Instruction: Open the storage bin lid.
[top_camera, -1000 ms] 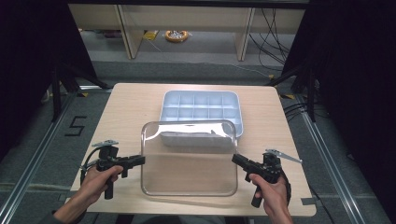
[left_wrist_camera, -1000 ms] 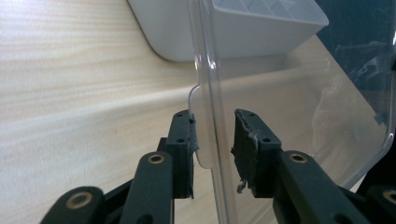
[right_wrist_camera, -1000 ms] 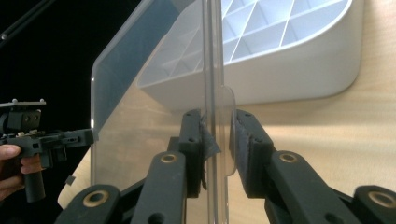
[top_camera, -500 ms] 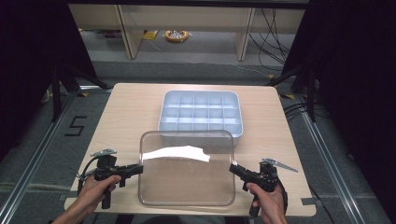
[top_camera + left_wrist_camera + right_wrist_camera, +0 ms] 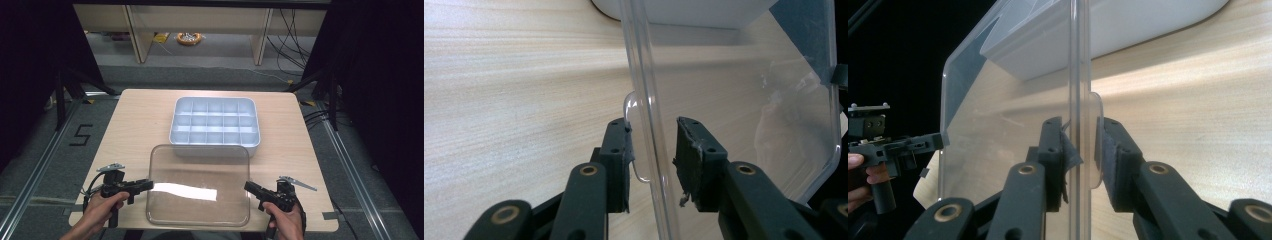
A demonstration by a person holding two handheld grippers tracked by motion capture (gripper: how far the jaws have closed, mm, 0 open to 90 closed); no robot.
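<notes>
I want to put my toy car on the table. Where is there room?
Bare wood lies left of the white compartment tray and right of it, out to the table edges. The near middle is crowded: the clear lid sits between the left gripper and right gripper.

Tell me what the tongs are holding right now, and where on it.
Both hold the clear lid: left tongs and right tongs each clamp a small tab on opposite side edges. The compartment tray is untouched.
</notes>
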